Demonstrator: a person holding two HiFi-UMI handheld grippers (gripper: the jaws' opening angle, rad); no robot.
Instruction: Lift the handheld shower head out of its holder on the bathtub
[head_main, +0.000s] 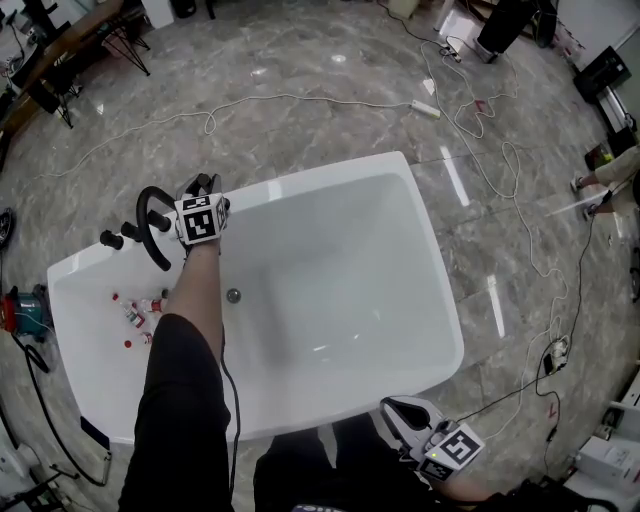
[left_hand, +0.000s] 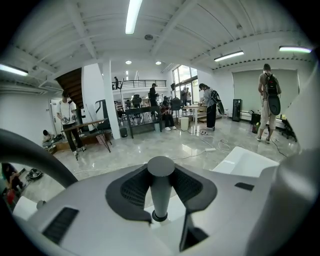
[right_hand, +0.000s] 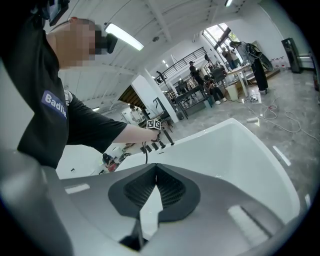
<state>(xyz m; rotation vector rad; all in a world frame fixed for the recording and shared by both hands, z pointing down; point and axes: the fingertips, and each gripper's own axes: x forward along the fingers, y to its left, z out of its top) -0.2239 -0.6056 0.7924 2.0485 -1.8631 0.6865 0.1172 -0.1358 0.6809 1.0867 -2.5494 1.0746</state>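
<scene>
The handheld shower head's dark grey handle (left_hand: 160, 190) stands upright in its holder on the white bathtub's rim (head_main: 300, 182). My left gripper (head_main: 198, 186) reaches to that far left corner, and its ribbed pads press on both sides of the handle, so it is shut on it. In the head view the gripper and its marker cube hide the handle. The right gripper view shows that hand and cube (right_hand: 152, 125) far across the tub. My right gripper (head_main: 397, 414) hovers at the tub's near right corner, jaws shut and empty (right_hand: 156, 169).
A black arched spout (head_main: 150, 226) and black knobs (head_main: 112, 240) stand on the rim beside the left gripper. Small bottles (head_main: 136, 312) lie on the tub's left ledge. The drain (head_main: 233, 295) sits in the basin. Cables (head_main: 500, 170) trail over the marble floor.
</scene>
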